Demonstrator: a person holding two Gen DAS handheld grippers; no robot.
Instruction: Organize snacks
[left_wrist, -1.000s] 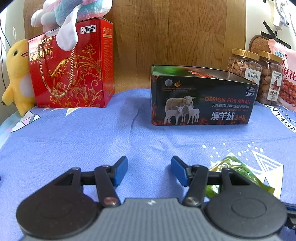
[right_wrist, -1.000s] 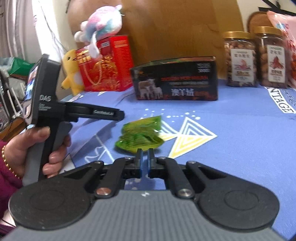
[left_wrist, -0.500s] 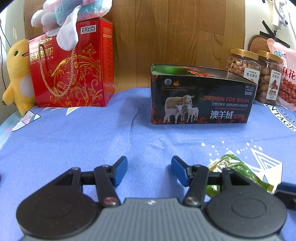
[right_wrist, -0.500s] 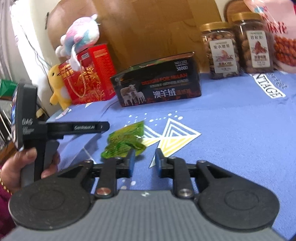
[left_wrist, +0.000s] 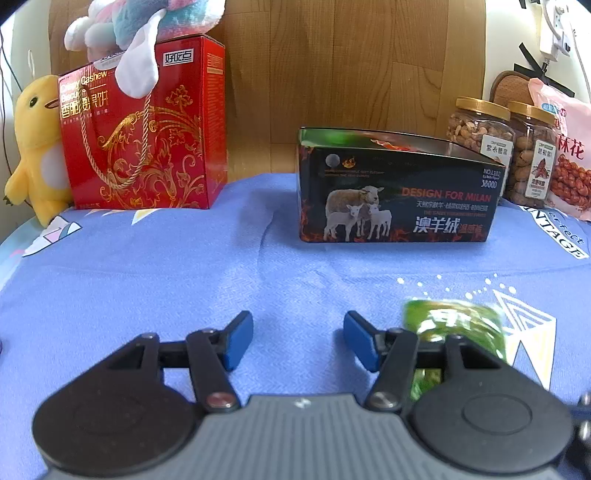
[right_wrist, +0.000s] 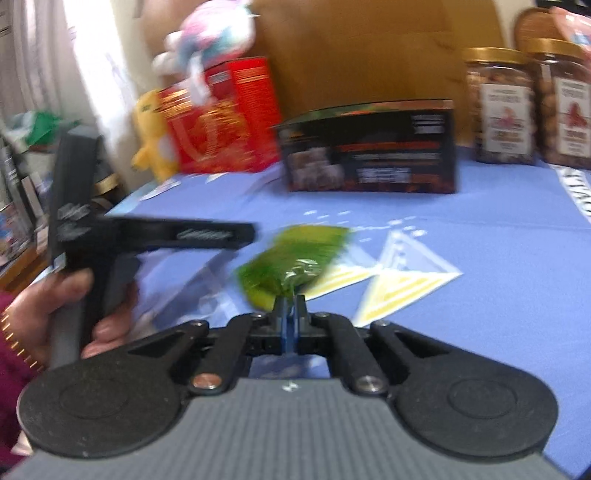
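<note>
A green snack packet (right_wrist: 291, 258) is pinched at its near edge by my right gripper (right_wrist: 290, 310), whose jaws are shut on it; the view is blurred with motion. The packet also shows in the left wrist view (left_wrist: 454, 325), blurred, just right of my left gripper (left_wrist: 297, 339), which is open and empty low over the blue cloth (left_wrist: 184, 280). An open black tin box with sheep on its side (left_wrist: 399, 199) stands at the back middle, with orange packets showing inside. The left gripper (right_wrist: 243, 233) shows from the side in the right wrist view, to the left of the packet.
A red gift box (left_wrist: 144, 125) with a plush toy (left_wrist: 147, 22) on top stands at the back left, beside a yellow plush chick (left_wrist: 35, 144). Two nut jars (left_wrist: 480, 136) and a pink snack bag (left_wrist: 565, 147) stand at the back right. A wooden panel is behind.
My right gripper opened half a second ago, then moved onto the green packet and shut on its edge. The packet has shifted and blurs. My left gripper stays open and still.
</note>
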